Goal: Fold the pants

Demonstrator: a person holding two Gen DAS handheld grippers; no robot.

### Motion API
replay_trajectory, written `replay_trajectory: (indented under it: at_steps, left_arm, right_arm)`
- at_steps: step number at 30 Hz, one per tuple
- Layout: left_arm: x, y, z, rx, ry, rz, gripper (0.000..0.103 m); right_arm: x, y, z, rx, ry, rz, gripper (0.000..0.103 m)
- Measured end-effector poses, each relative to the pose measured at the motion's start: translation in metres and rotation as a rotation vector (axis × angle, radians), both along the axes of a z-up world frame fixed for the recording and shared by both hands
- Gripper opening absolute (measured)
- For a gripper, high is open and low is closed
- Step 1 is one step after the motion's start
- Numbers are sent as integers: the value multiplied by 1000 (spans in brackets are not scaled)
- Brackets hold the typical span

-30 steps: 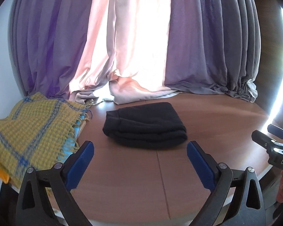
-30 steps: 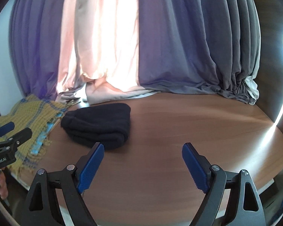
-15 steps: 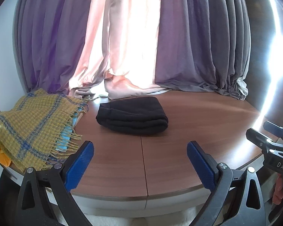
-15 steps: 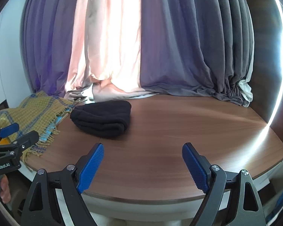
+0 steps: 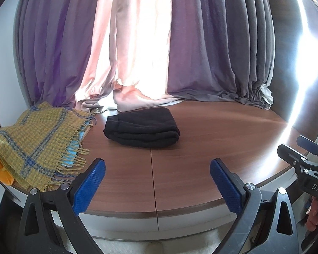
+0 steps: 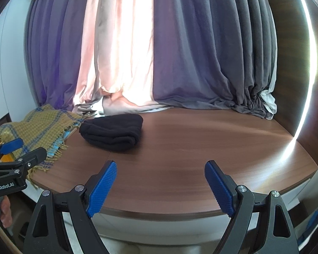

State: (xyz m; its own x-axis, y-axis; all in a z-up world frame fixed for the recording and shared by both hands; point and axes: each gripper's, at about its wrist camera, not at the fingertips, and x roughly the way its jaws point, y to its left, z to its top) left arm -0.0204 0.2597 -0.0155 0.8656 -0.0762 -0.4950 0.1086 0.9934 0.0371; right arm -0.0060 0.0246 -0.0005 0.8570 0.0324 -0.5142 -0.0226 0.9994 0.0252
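Note:
The black pants (image 5: 141, 128) lie folded into a compact bundle on the brown wooden table (image 5: 212, 139), toward its back left; the right wrist view shows the pants (image 6: 113, 131) from further right. My left gripper (image 5: 157, 167) hangs open over the table's front edge, well short of the bundle, with nothing between its blue pads. My right gripper (image 6: 160, 170) is open too, empty, near the front edge and to the right of the pants. Each gripper appears at the side of the other's view.
A yellow and blue fringed blanket (image 5: 34, 139) is piled at the table's left edge, with something orange (image 5: 0, 171) under it. Purple, pink and grey curtains (image 5: 159, 53) pool along the back of the table. A person's fingers (image 6: 5, 213) show at the lower left.
Both grippers have drawn back from the folded pants toward the table's front edge, which now shows below them. The pants look smaller and lie untouched. Both stay open.

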Motion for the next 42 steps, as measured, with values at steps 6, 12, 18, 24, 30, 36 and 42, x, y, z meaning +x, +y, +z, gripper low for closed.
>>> replay_trajectory:
  at_steps: [6, 12, 18, 24, 30, 36, 42]
  left_arm:
    - [-4, 0, -1, -1, 4, -1, 101]
    - [-9, 1, 1, 2, -8, 13, 101]
    - [-13, -3, 4, 11, -20, 5, 102]
    - [-15, -4, 5, 17, -23, 11, 103]
    - [-17, -5, 5, 7, -16, -15, 103]
    - [-17, -7, 3, 11, -8, -7, 103]
    - [-17, -8, 4, 5, -13, 3, 103]
  right_arm:
    - [-6, -3, 0, -2, -2, -4, 86]
    - [-12, -4, 0, -9, -6, -3, 86]
    - [-18, -9, 1, -14, -12, -7, 86]
    - [-21, -12, 1, -11, -14, -15, 86]
    - [-22, -10, 2, -11, -17, -18, 85]
    - [-21, -12, 2, -14, -13, -18, 86]
    - [-23, -15, 2, -15, -11, -19, 86]
